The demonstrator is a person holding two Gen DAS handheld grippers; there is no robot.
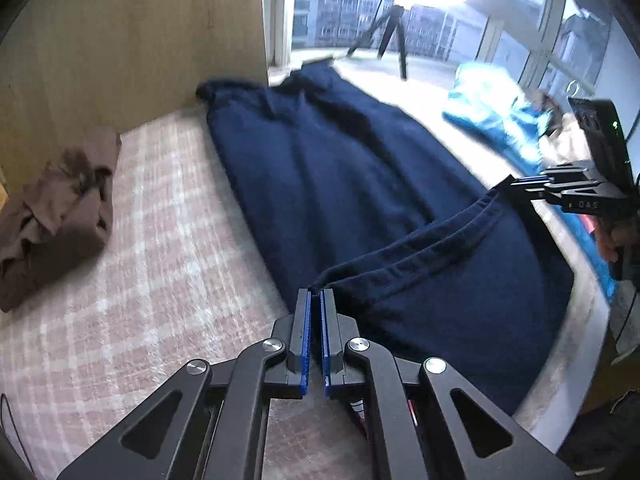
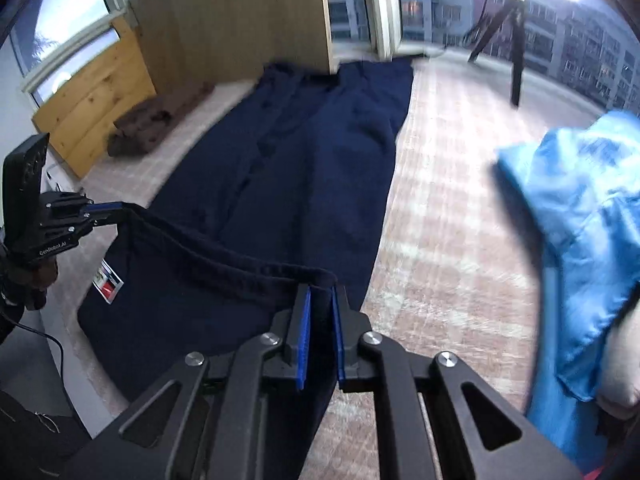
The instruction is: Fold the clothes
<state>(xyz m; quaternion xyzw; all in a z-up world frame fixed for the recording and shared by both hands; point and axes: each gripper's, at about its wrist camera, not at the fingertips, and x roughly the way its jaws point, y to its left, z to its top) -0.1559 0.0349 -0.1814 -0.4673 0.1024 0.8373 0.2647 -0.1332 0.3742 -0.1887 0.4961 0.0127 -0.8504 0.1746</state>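
We've got the navy pants (image 1: 332,168) laid out lengthwise on the checked bed cover (image 1: 132,280), legs running away from us toward the window (image 1: 400,8). Left gripper (image 1: 316,296) has its fingers squeezed tight on one corner of the waistband, w/ the fabric pinched between the blue pads (image 1: 306,320). Right gripper (image 2: 320,294) is doing the same on the other corner, cloth wedged btwn its fingers, so the waistband is lifted and stretched between the two. There's a small label (image 2: 107,283) on the pants near the waist. Brown garment (image 1: 52,216) sits bundled off to the left by the wooden panel (image 1: 140,40); light blue garment (image 2: 580,220) is on the right. Tripod (image 1: 390,32) stands by the window.
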